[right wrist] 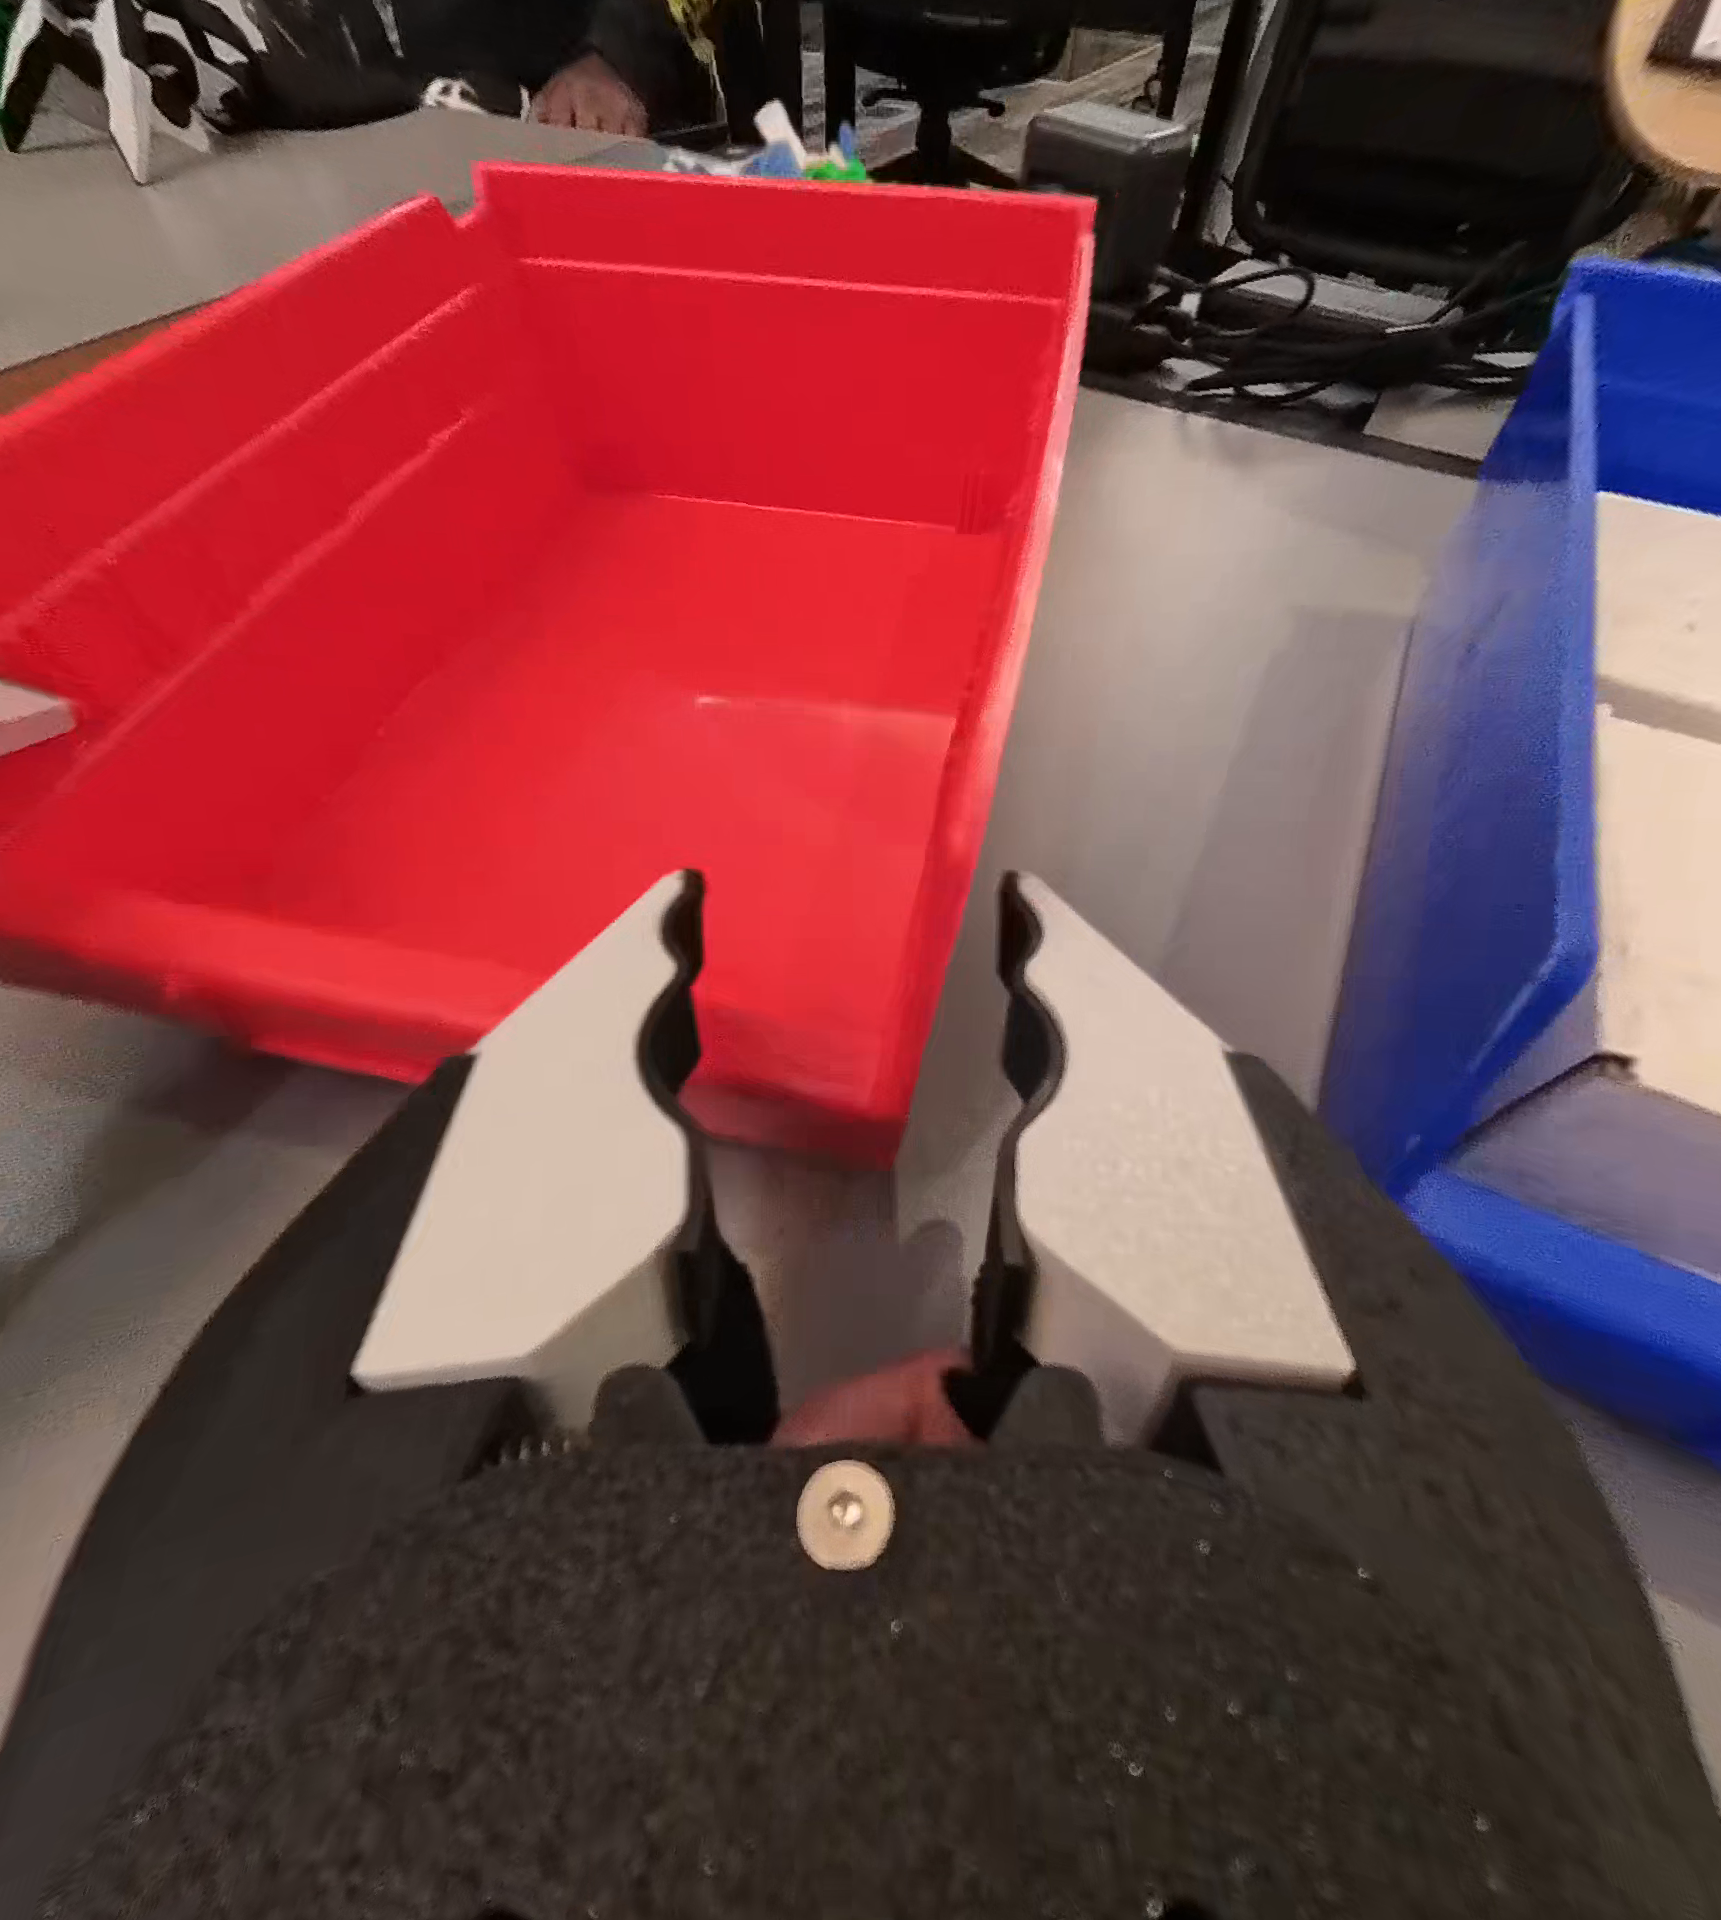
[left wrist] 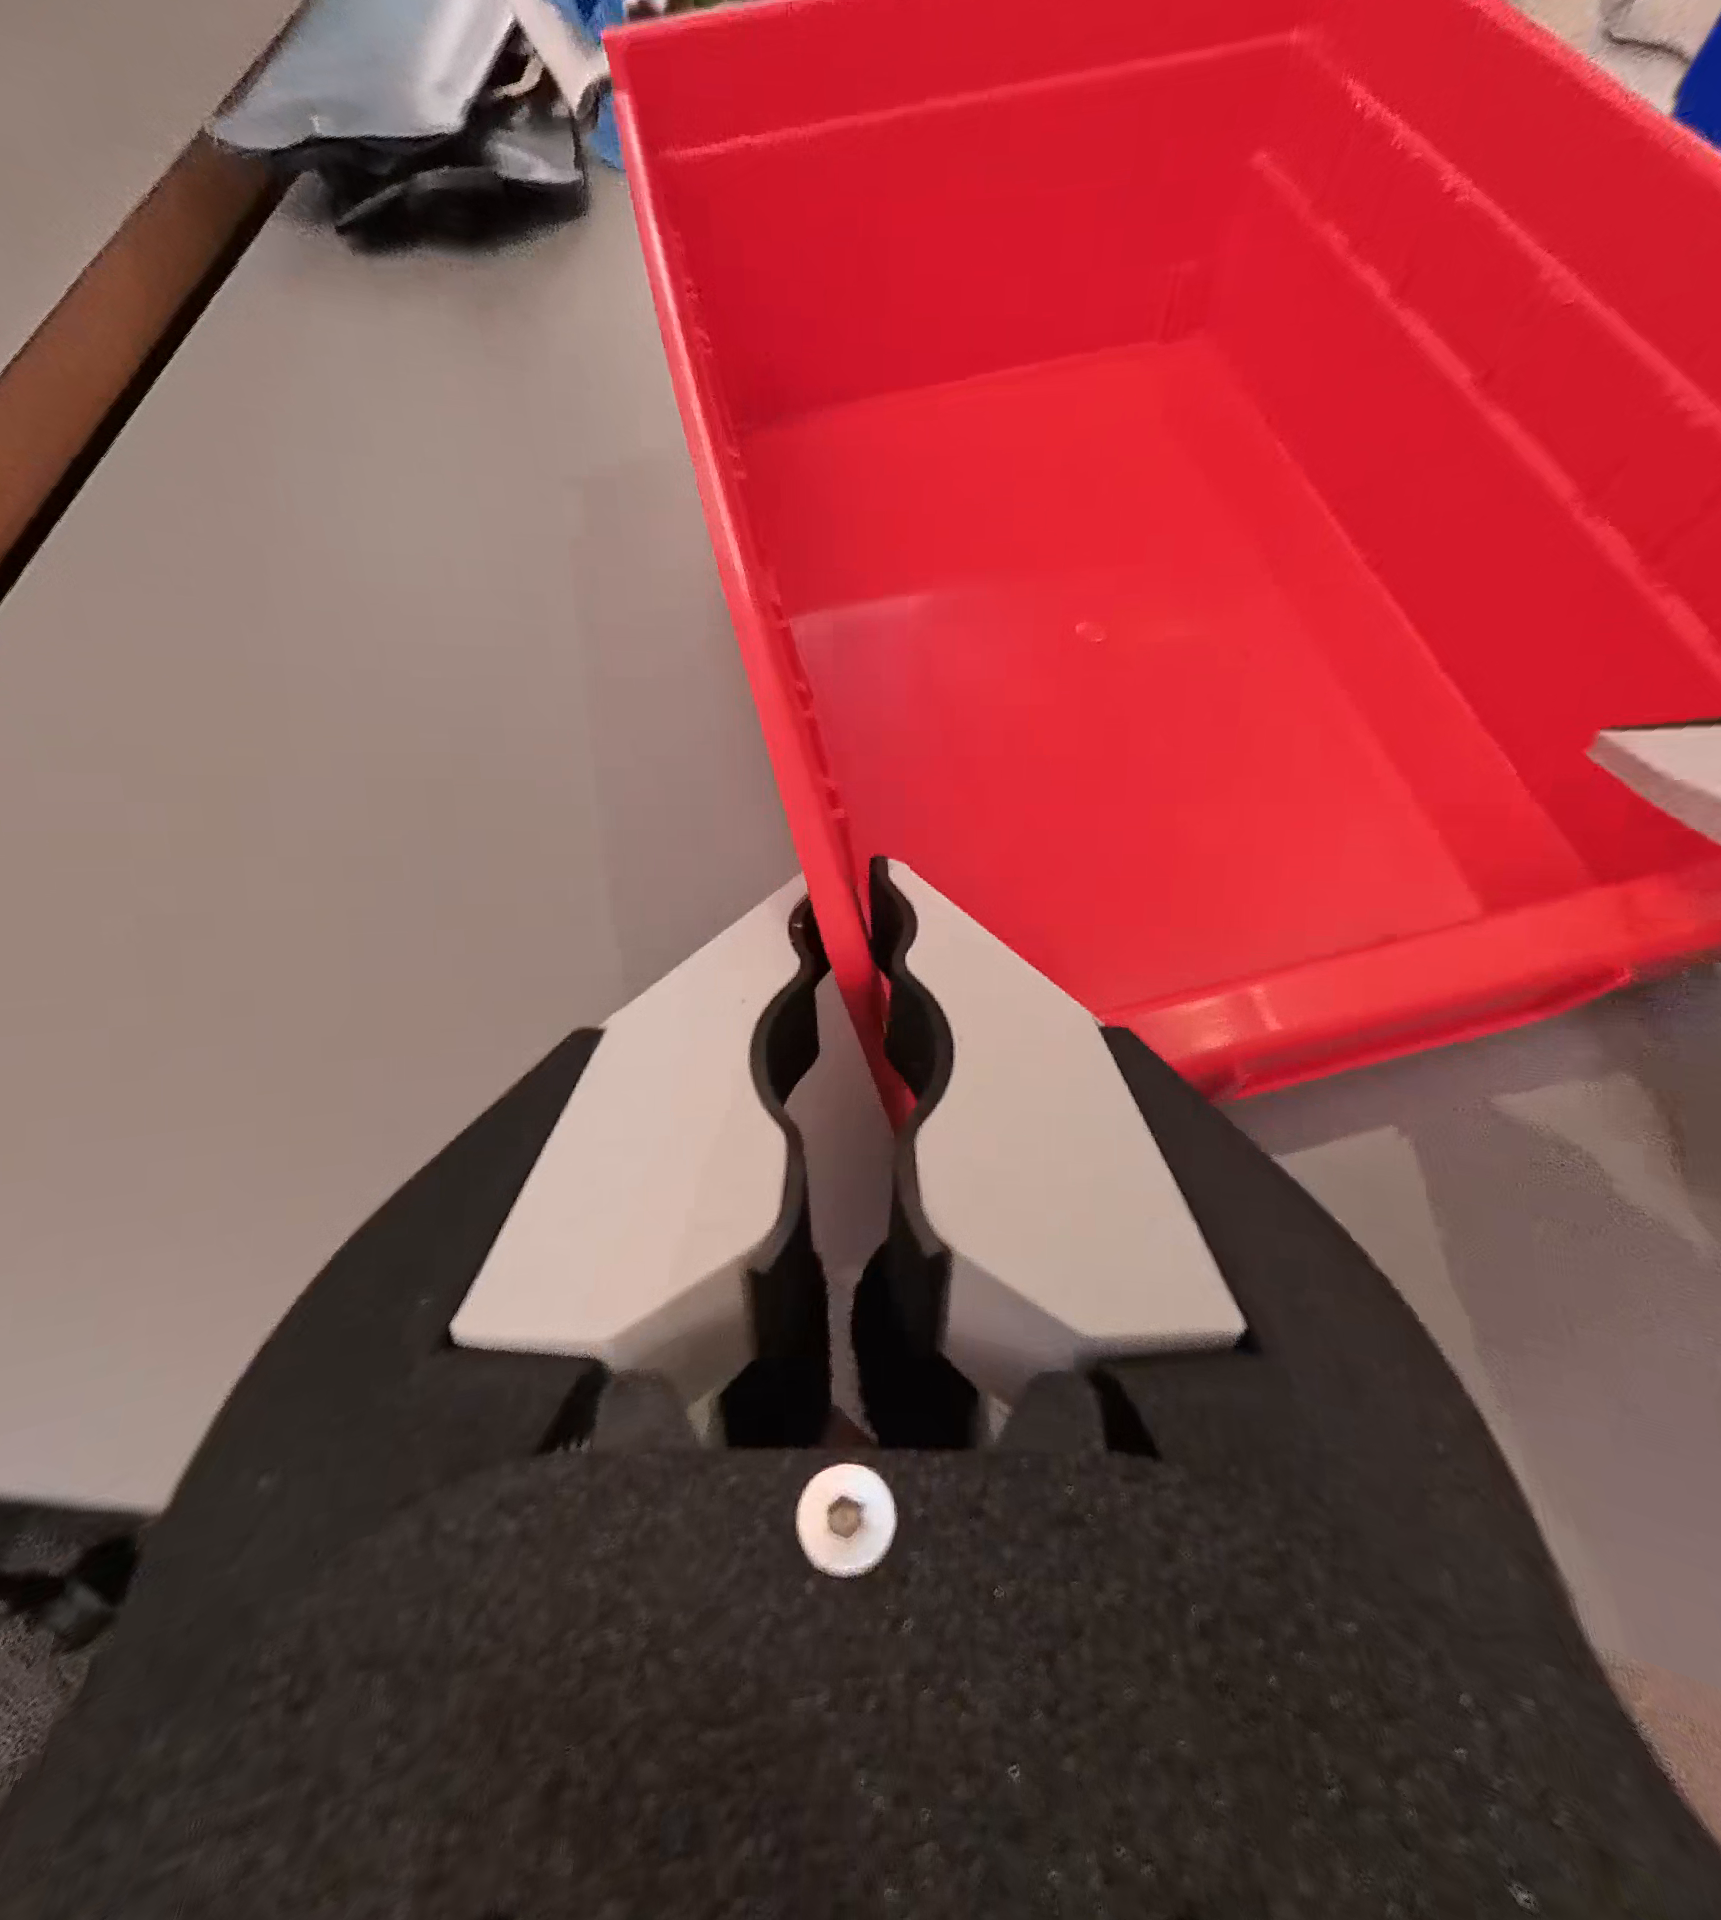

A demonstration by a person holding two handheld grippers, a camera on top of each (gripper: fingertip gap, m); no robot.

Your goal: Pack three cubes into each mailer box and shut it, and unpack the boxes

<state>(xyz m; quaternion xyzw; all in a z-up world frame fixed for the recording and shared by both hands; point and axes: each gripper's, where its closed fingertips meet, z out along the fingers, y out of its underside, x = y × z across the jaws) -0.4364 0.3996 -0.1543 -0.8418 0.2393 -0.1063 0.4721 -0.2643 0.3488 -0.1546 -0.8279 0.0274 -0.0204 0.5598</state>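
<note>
Left wrist view: your left hand-held gripper (left wrist: 851, 914) pinches the red bin (left wrist: 1126, 665) wall; tug hard and it slips free. Right hand-held gripper (right wrist: 851, 914) hangs spread, holding nothing.

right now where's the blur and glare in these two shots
Left wrist view: the red bin is fairly sharp with a pale sheen on its floor, its near right corner smeared; the dark bag behind is soft. Right wrist view: the bin's left end and the blue bin are blurred, with a glare patch on the red floor.
</note>
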